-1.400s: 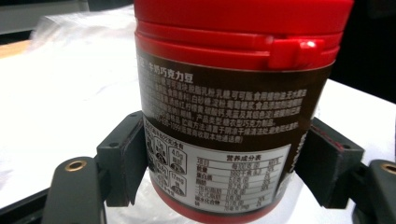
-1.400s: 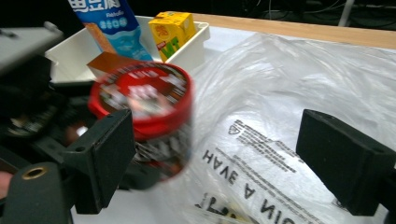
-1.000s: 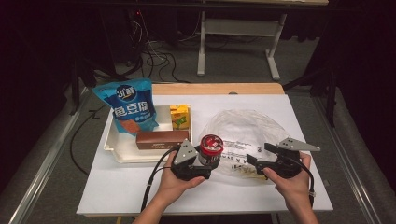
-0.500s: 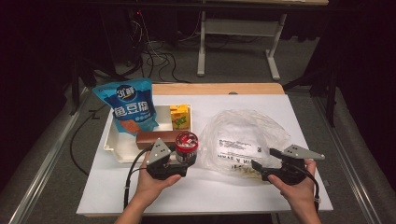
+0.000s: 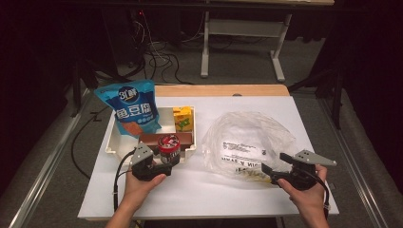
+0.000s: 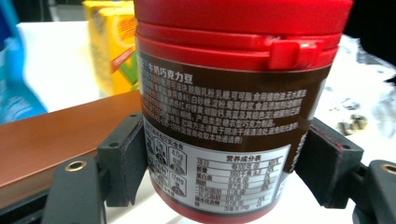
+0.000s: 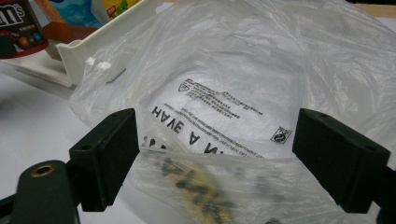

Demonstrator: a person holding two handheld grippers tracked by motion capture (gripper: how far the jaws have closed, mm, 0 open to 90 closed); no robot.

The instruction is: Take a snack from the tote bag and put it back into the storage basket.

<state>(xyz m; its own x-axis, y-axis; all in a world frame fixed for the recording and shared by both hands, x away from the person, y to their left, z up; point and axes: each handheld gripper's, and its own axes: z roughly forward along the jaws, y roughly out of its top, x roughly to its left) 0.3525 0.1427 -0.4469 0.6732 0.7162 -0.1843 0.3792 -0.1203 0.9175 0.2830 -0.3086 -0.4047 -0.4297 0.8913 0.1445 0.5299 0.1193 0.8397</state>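
- Hiding the lower front of the brown box [image 5: 166,138], the red-lidded jar [image 5: 168,148] also cuts off part of the white tray [image 5: 114,142] front wall in the high view; the jar's own base and lid top run off the frame in the left gripper view.
- Small print on the jar label is too fine to read; the dark-and-yellow bits in the clear plastic bag [image 5: 247,142] are blurred.
- Jar: red flip lid with a tab, dark brown label, white nutrition panel, upright, at the tray's front edge.
- Left gripper [image 5: 164,167] is clamped on the jar, pads pressed on both sides of the label.
- Right gripper [image 5: 273,164], well right of the tray, has jaws apart, straddling the bag's near edge; pads not pressing it.
- In the tray: blue snack pouch [image 5: 130,107] at its left, yellow carton [image 5: 183,118] at its back right, brown box along its front.
- Bag lies just right of the tray, its edge touching the tray corner.
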